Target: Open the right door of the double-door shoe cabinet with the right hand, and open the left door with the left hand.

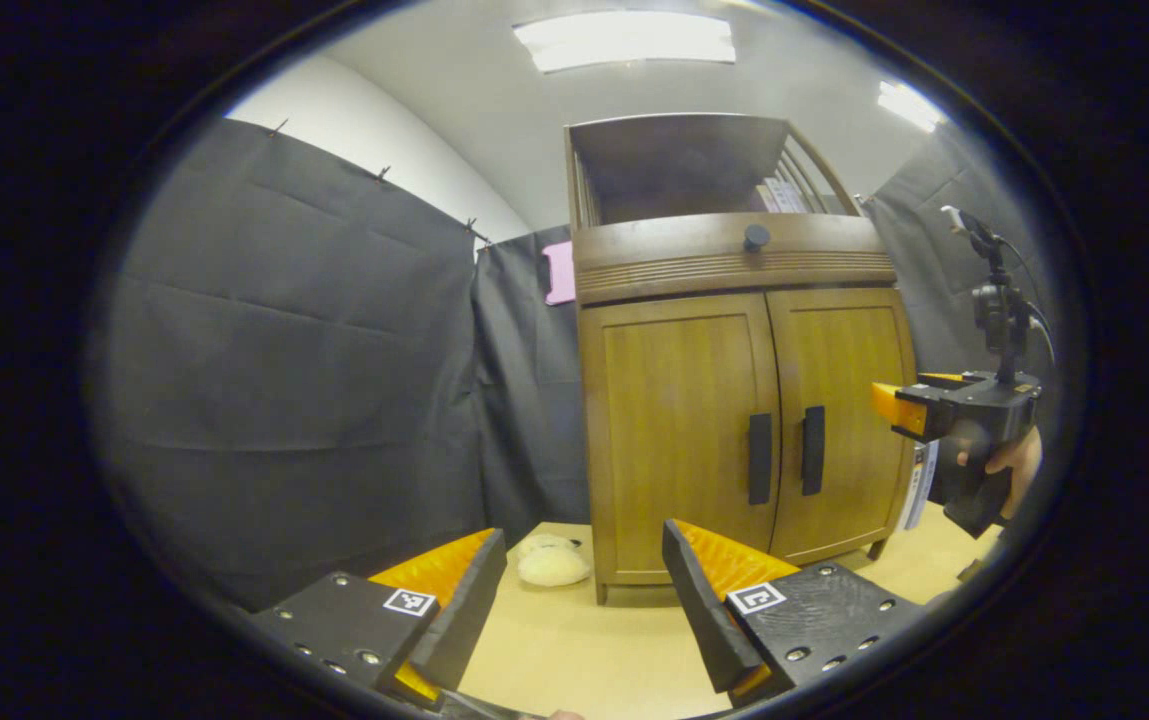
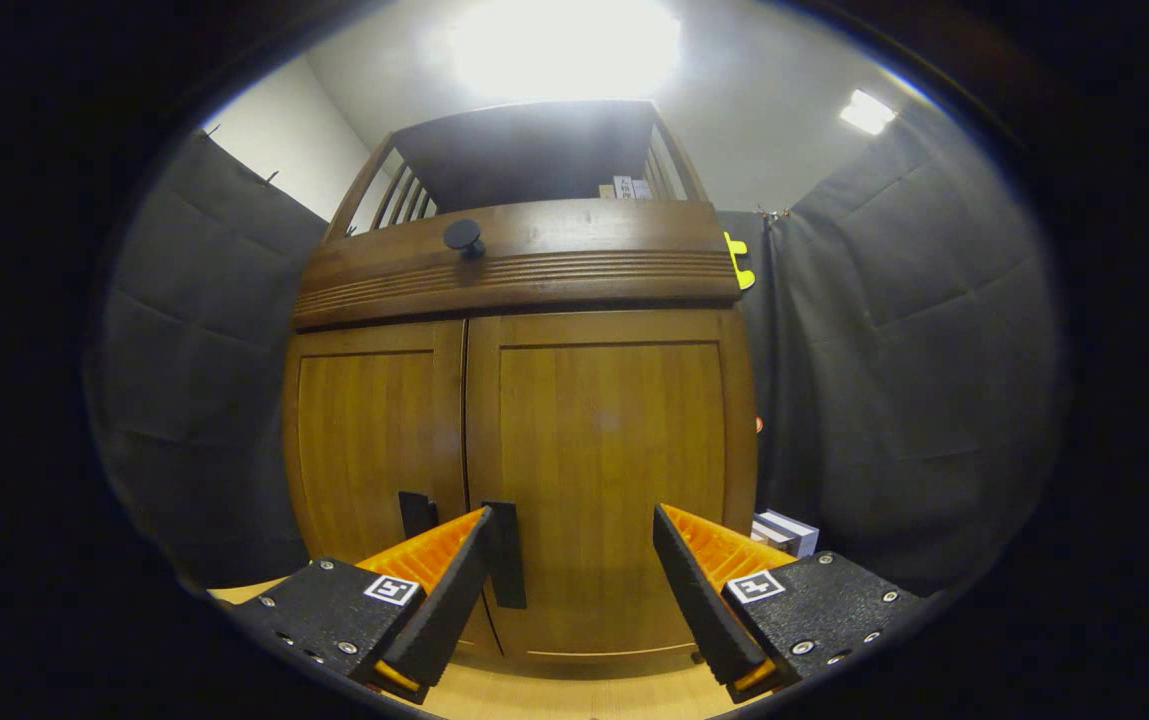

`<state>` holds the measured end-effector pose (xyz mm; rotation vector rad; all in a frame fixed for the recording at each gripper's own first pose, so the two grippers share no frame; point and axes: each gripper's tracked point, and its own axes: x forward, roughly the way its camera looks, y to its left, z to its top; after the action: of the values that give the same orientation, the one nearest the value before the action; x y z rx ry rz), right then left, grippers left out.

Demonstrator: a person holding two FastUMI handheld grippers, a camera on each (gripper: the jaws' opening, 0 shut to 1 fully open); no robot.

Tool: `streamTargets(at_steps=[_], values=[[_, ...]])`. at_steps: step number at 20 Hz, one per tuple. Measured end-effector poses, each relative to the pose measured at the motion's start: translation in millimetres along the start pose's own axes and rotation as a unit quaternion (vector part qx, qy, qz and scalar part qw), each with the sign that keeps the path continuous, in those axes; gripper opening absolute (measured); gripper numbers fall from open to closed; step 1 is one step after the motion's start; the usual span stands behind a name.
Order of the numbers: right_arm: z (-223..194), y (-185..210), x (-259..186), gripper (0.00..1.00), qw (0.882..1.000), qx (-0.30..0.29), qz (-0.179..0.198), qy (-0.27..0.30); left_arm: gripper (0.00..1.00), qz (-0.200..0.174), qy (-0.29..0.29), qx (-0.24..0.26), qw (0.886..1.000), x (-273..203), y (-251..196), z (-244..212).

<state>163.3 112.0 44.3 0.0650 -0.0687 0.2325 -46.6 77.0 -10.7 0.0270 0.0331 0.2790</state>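
In the right gripper view the right gripper [image 2: 569, 545] has its jaws spread wide with nothing between them, and they sit close in front of the right door [image 2: 604, 470] of the shoe cabinet [image 2: 524, 270]. Its left finger overlaps the dark vertical handle [image 2: 506, 555] of that door in the picture; whether it touches the handle I cannot tell. The left door [image 2: 374, 440] stands beside it, its own handle [image 2: 418, 513] partly hidden behind the same finger. Both doors are closed. A round dark knob [image 2: 463, 235] sits on the drawer front above them, and some books [image 2: 784, 532] lie by the cabinet's right side. In the left gripper view the left gripper [image 1: 584, 560] also holds its jaws wide apart and empty, well back from the cabinet, over the pale wooden table [image 1: 574, 650] that carries it. From here the cabinet stands toward the table's far edge, doors flush, the two handles [image 1: 760, 458] side by side at the middle seam. The right gripper appears at the cabinet's right side, held by a hand [image 1: 1014, 460]. A pale soft lump [image 1: 552, 562] lies on the table just beside the cabinet's front left corner.
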Motion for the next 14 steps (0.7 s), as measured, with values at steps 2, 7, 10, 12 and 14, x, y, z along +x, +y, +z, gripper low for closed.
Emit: streamTargets(at_steps=[2,7,10,12,14], values=[[-8.6,6.3,13.6,0.96,1.000,0.006,0.006,0.004,0.84,0.015,0.005,0.000,1.000,-3.3,3.3,0.0],[-31.5,19.2,42.7,0.96,0.999,0.013,0.022,0.022,0.87,0.049,0.021,0.007,0.999,-6.4,12.1,-5.8],[-44.8,24.2,59.4,0.95,0.999,0.019,0.028,0.035,0.90,0.068,0.027,0.006,0.997,-8.6,16.1,-7.2],[-54.2,30.6,70.7,0.95,0.998,0.018,0.035,0.046,0.90,0.075,0.032,0.007,0.997,-10.0,18.4,-9.2],[-65.0,36.6,80.6,0.94,0.997,0.013,0.040,0.062,0.90,0.081,0.039,0.010,0.996,-12.1,20.9,-10.5]])
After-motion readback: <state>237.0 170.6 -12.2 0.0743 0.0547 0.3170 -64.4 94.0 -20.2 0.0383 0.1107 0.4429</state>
